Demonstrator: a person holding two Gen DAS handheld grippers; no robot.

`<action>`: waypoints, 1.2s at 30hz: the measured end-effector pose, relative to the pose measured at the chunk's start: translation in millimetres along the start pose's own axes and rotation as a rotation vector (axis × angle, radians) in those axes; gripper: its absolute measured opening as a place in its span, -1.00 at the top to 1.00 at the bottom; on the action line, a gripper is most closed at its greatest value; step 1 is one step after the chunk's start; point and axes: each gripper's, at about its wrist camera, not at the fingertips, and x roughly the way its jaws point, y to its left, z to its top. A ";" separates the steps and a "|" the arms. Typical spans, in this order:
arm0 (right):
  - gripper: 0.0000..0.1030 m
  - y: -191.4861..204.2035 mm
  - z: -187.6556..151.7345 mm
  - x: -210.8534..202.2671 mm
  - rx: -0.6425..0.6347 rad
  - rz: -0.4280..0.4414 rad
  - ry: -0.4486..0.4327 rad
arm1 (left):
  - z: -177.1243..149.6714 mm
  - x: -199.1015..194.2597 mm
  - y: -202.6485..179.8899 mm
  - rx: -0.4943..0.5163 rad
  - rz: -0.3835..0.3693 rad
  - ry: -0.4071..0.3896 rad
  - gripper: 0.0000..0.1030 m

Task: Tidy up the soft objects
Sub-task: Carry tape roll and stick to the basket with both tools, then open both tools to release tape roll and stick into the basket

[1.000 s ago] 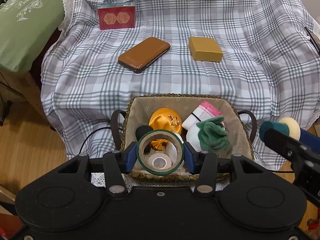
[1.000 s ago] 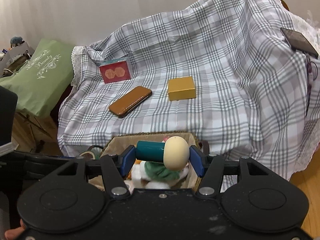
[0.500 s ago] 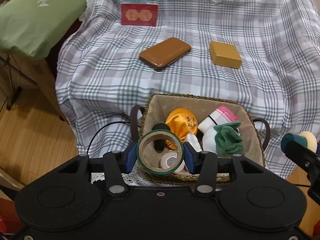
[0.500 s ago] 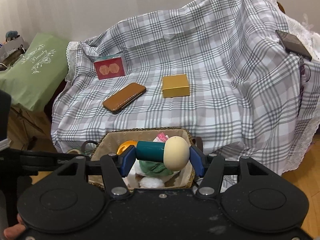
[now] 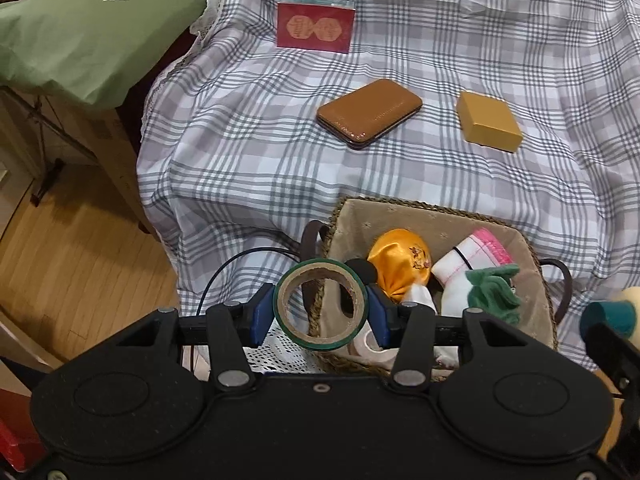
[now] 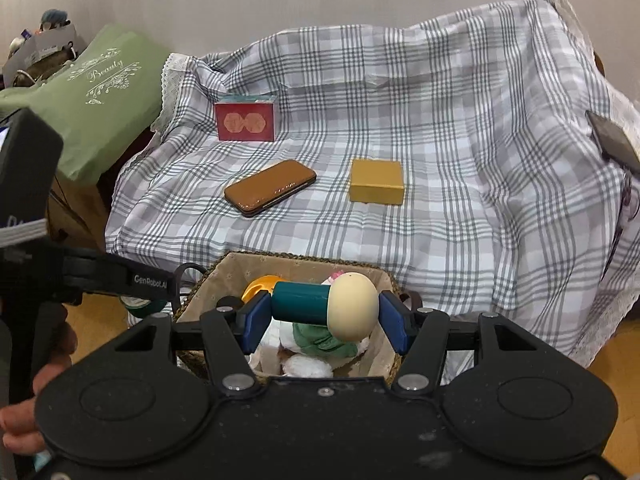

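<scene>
Soft toys and socks (image 5: 476,280) sit piled in the lined wicker basket (image 5: 432,220) before the plaid-covered seat, apparently being sorted from hard items: the left gripper (image 5: 320,312) clamps a green-edged cardboard tape roll (image 5: 320,305), the right gripper (image 6: 325,316) a teal-handled cream-headed wooden peg (image 6: 326,306). Only the right view shows a dark phone (image 6: 612,142) on the armrest.

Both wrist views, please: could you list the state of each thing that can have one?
left gripper: shut on tape roll, over basket's left rim
right gripper: shut on teal peg, above basket
basket: holds soft items
brown case: closed, flat
yellow box: closed
red box: upright
</scene>
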 end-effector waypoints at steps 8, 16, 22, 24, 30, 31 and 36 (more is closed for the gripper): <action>-0.10 -1.3 2.2 2.4 -0.004 -0.006 0.002 | -0.1 5.3 -11.1 0.055 0.009 0.008 0.07; -0.10 -1.2 6.6 15.7 -0.014 -0.031 0.014 | 7.9 16.9 -12.2 0.068 0.032 0.017 0.07; -0.10 -1.4 8.7 28.8 -0.004 -0.048 0.031 | 13.2 30.2 -10.7 0.059 0.038 0.040 0.05; -0.11 -1.6 8.9 33.4 -0.005 -0.052 0.036 | 13.6 30.6 -10.6 0.059 0.040 0.031 -0.02; -0.30 0.0 9.1 40.3 -0.007 -0.052 0.033 | 14.9 26.5 -9.6 0.054 0.040 0.002 -0.26; -0.30 0.5 8.6 39.9 -0.012 -0.056 0.032 | 14.9 26.2 -9.6 0.054 0.039 0.002 -0.26; -0.30 -0.6 6.4 37.1 -0.024 -0.054 0.033 | 12.7 24.3 -10.5 0.056 0.037 0.000 -0.27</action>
